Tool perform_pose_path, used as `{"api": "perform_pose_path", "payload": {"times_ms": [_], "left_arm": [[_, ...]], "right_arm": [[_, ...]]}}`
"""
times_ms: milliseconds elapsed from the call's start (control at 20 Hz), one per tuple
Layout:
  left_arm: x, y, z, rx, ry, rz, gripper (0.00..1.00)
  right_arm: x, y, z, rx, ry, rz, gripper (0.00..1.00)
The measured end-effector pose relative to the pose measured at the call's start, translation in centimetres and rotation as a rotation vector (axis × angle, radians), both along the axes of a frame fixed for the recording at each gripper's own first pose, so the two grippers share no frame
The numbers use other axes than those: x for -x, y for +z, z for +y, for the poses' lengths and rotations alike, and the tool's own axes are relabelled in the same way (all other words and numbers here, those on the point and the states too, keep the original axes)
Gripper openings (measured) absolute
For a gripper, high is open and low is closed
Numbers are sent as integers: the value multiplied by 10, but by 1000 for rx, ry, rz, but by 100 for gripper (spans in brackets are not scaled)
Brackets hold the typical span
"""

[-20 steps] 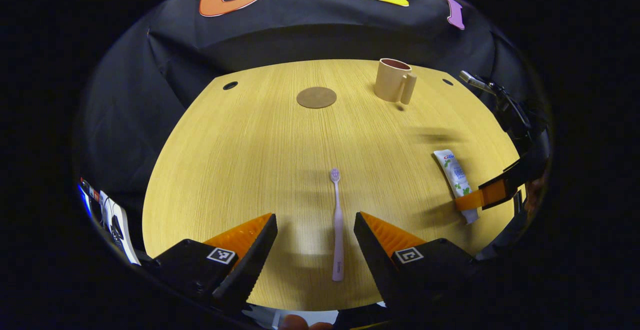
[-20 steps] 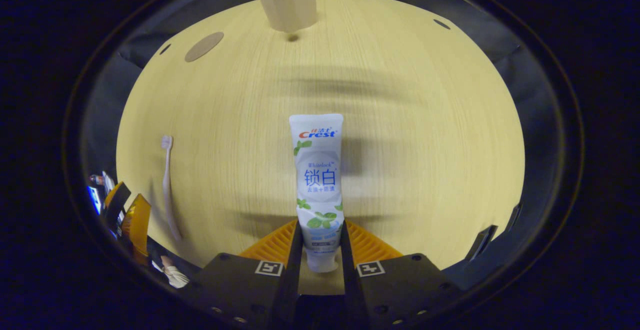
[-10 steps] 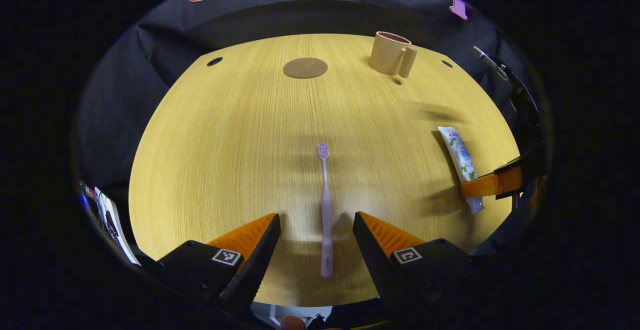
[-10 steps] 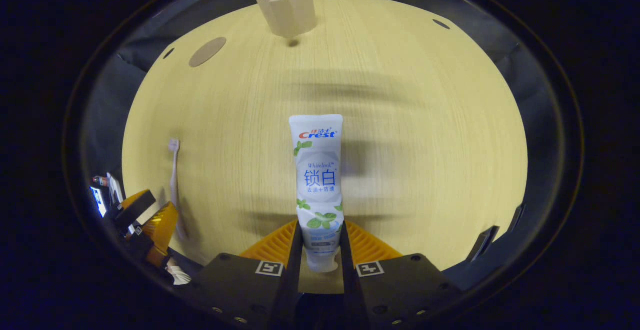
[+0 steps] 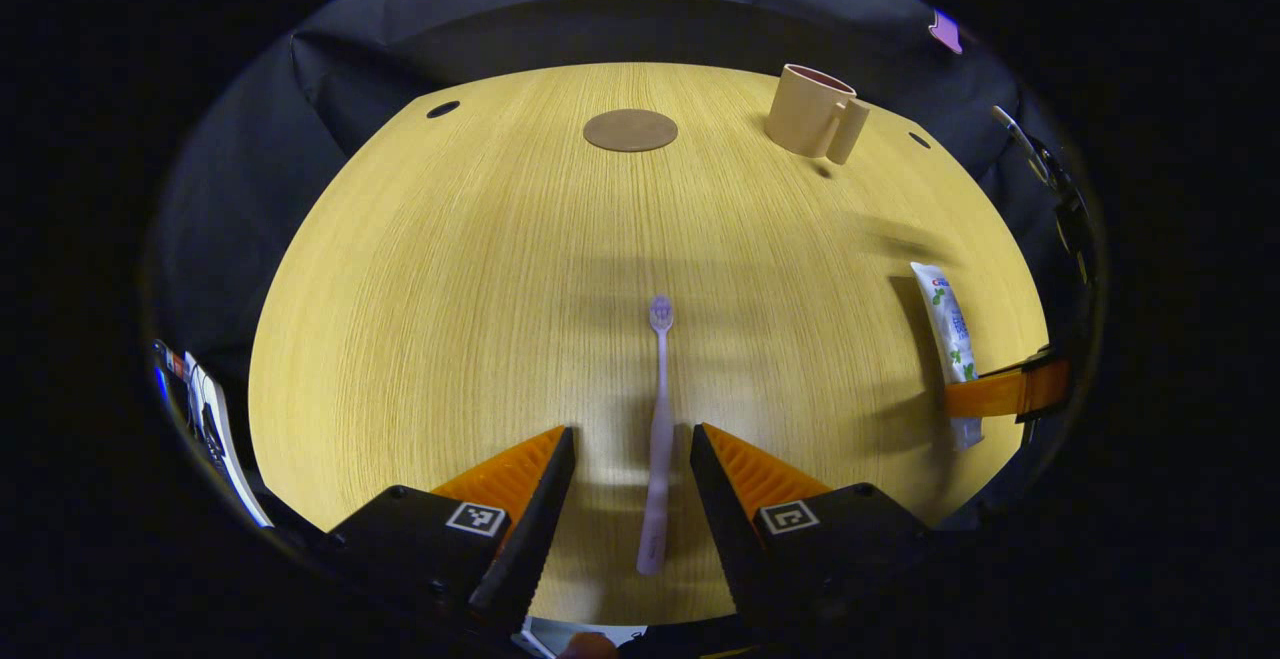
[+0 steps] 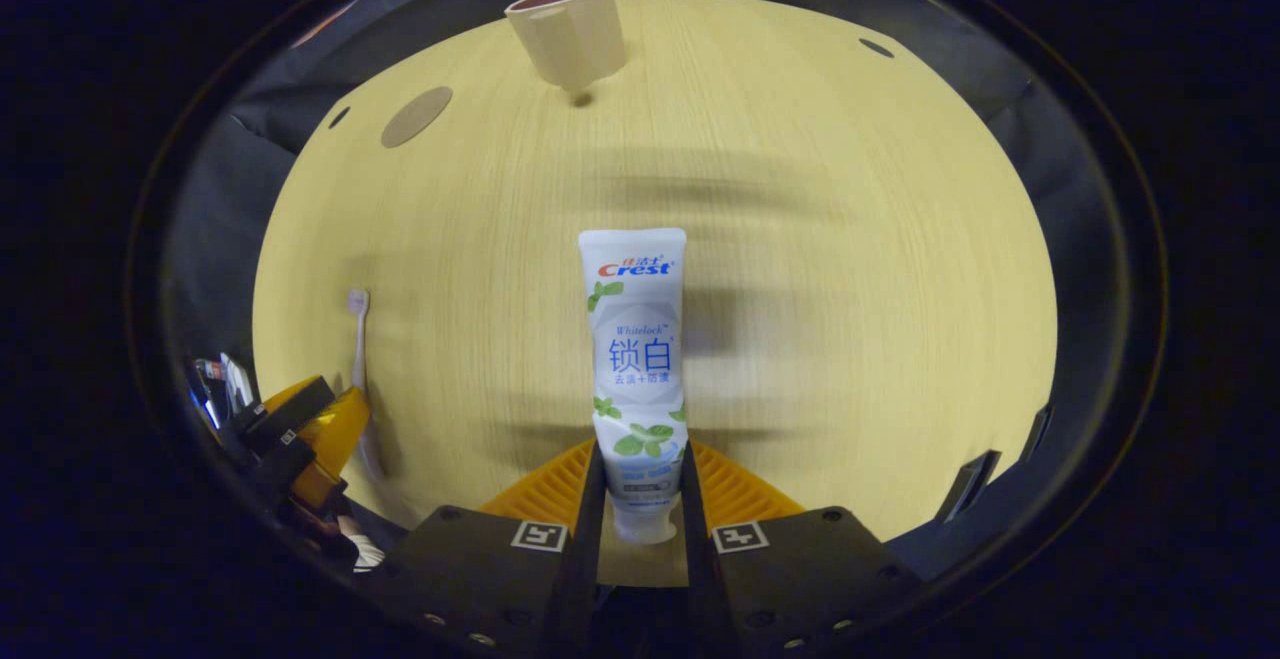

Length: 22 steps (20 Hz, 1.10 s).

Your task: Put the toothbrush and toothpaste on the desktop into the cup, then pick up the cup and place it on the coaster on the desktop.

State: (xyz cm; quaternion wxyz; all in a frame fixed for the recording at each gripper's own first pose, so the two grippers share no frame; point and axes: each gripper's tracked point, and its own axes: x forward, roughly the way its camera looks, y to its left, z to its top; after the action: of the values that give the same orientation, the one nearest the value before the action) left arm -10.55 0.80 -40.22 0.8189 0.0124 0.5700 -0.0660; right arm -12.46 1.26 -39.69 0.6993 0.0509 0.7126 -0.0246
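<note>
Left gripper view: left gripper [image 5: 628, 479] low over the near edge of the desktop [image 5: 450, 269], fingers spread, one on each side of the toothbrush [image 5: 658, 439] handle, with a gap to the handle on both sides. Toothbrush flat on the wood, bristle head toward the far edge, handle end toward the near edge, roughly midway between the left and right edges. Coaster [image 5: 630, 130] flat near the far edge, about centre. Cup [image 5: 810, 123] upright beside it toward the far right corner, well apart from the coaster, handle on its right side, mouth up. Toothpaste [image 5: 950, 334] near the right edge, clamped at its lower end by the right gripper [image 5: 1000, 394], which reaches in from the right.

Right gripper view: right gripper [image 6: 640, 494] pinching the toothpaste [image 6: 637, 359] at its cap end, both fingers pressed against the tube's sides. Tube pointing away along the fingers, flat crimped end farthest, cap just between the finger bases. Cannot tell whether the tube rests on the wood or is lifted off it. Cup [image 6: 566, 34] upright near the far edge, coaster [image 6: 416, 117] to its left, the two apart. Toothbrush [image 6: 360, 379] lying near the left edge of the desktop [image 6: 850, 239], its handle end at the left gripper [image 6: 310, 439] near the near left corner.
</note>
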Motion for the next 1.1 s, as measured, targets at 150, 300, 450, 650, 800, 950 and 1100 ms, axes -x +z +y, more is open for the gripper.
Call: {"api": "perform_pose_path", "payload": {"times_ms": [150, 300, 450, 650, 800, 950, 1100], "left_arm": [[-1, -7, 0, 1, -8, 7, 74], [-1, -13, 0, -1, -9, 3, 79], [0, -16, 2, -1, -10, -3, 67], [-4, -17, 5, 2, -1, -13, 40], [-10, -15, 6, 11, 19, -6, 17], [-20, -11, 2, 35, 20, -2, 12], [-33, -1, -6, 66, 33, -9, 8]], "right_arm": [[-1, 0, -1, 3, -1, -2, 37], [-1, 0, 0, 6, -7, -8, 38], [0, -2, 0, 13, -5, -20, 37], [0, -1, -1, 15, 4, -32, 37], [0, -2, -1, 21, 4, -38, 37], [-1, -1, 0, 18, 4, -43, 36], [-2, -2, 0, 8, -6, -65, 37]]}}
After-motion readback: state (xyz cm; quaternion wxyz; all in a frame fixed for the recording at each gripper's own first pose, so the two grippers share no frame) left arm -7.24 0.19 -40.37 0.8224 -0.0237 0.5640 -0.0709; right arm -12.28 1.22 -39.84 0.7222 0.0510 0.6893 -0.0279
